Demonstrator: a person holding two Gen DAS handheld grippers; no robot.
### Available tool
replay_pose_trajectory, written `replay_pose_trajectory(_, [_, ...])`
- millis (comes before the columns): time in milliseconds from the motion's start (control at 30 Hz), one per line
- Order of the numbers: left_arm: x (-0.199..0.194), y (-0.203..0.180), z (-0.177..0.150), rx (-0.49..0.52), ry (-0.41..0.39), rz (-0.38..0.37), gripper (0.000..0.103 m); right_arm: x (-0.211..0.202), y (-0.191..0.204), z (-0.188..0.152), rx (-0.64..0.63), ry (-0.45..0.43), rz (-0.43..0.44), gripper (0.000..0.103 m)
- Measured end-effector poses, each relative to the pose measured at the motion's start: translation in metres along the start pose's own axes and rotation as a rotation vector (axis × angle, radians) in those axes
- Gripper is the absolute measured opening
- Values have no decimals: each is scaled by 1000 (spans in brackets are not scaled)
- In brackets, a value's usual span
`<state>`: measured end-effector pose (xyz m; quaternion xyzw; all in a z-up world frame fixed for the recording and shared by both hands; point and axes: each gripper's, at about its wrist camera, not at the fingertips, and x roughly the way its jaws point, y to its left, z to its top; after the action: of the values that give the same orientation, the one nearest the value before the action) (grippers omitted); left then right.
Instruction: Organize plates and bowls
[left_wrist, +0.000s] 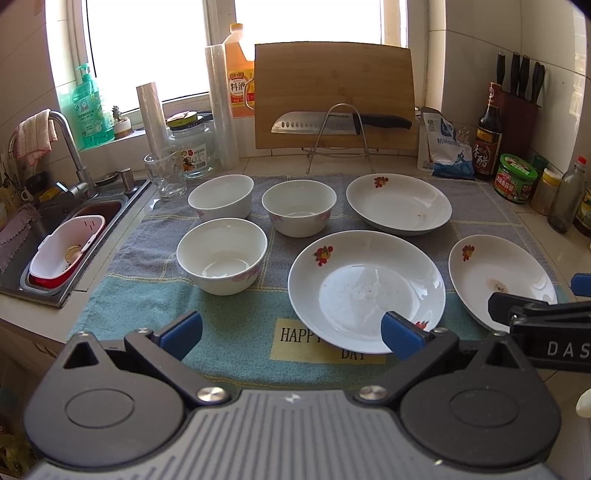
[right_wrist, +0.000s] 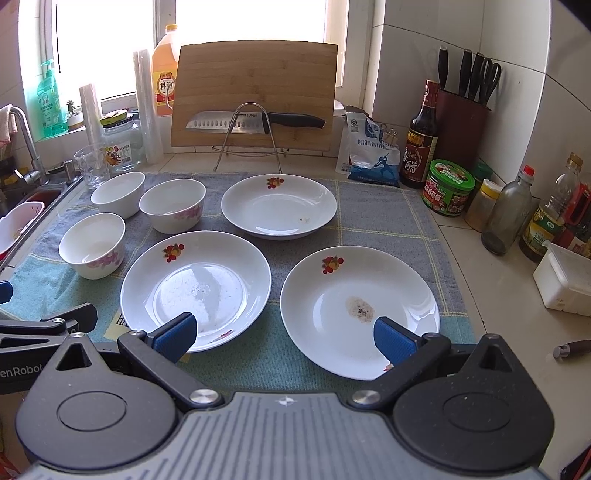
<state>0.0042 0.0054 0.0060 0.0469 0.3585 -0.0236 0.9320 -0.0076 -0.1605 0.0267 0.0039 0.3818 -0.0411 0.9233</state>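
White china is sitting spread out on a grey and teal towel (left_wrist: 147, 266): three bowls at the left and three shallow plates at the right, none stacked yet, so the sorting appears to be only starting. The left gripper (left_wrist: 291, 334) is hovering low at the towel's near edge, jaws spread wide and gripping nothing, facing the gap between the nearest bowl (left_wrist: 221, 254) and the middle plate (left_wrist: 365, 288). The right gripper (right_wrist: 286, 338) is hovering likewise, wide open and empty, straddling the gap between the middle plate and the stained plate (right_wrist: 360, 310). Both are pointing forward over the counter. Next, each probably needs to pinch a rim and lift one dish onto its match.
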Motion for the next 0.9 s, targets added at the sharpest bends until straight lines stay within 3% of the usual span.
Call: replay_pose_trajectory(900, [-8,-10,-2,2,-7,11,102,-3,-15,-2,-11,-25,38,103])
